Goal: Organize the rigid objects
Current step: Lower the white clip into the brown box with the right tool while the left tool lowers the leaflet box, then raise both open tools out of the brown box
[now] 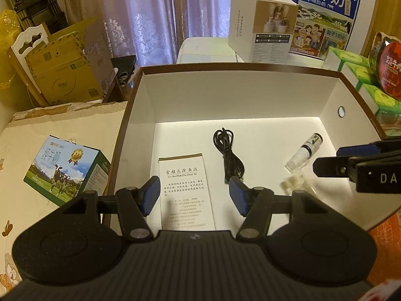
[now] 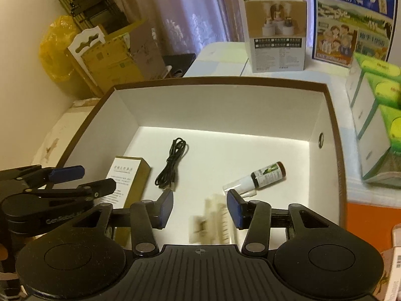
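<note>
A large white box with a brown rim holds a small text-printed carton, a coiled black cable and a spray bottle, all lying flat. My left gripper hangs open over the carton, its pads apart from it. My right gripper is open above the box floor. A pale ribbed object shows blurred between and below its fingers, not pressed by the pads.
A milk carton lies on the cloth left of the box. Behind the box stand a white product box and a blue milk case. Green-and-white cartons are stacked on the right, cardboard boxes at the back left.
</note>
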A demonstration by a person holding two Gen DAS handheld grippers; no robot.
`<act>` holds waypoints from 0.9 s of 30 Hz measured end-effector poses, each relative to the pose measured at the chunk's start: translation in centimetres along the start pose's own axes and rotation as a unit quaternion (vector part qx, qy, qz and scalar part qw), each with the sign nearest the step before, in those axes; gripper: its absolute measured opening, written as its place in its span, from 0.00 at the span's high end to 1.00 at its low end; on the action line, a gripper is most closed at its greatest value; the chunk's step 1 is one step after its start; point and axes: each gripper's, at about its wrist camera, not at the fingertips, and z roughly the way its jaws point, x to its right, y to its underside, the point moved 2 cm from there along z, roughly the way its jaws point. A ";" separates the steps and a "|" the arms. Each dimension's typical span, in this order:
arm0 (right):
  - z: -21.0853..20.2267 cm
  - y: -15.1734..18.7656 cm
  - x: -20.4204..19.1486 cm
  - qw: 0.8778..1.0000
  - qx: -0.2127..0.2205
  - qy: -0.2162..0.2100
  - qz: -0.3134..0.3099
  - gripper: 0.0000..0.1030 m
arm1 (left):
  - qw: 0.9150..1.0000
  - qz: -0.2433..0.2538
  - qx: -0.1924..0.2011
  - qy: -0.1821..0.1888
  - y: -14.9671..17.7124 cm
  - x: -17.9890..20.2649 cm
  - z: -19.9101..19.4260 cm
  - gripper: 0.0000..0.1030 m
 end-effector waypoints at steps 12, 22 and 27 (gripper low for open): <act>-1.6 1.4 0.6 1.000 -0.009 0.009 0.007 0.47 | 1.000 0.004 0.001 0.010 0.2 0.6 -1.3 0.45; -3.6 2.0 1.0 1.000 0.007 0.010 0.016 0.45 | 1.000 0.008 0.010 0.016 0.5 1.9 -2.8 0.45; -5.1 2.4 1.3 1.000 0.019 0.007 0.021 0.43 | 1.000 0.009 0.016 0.022 0.7 3.0 -4.0 0.45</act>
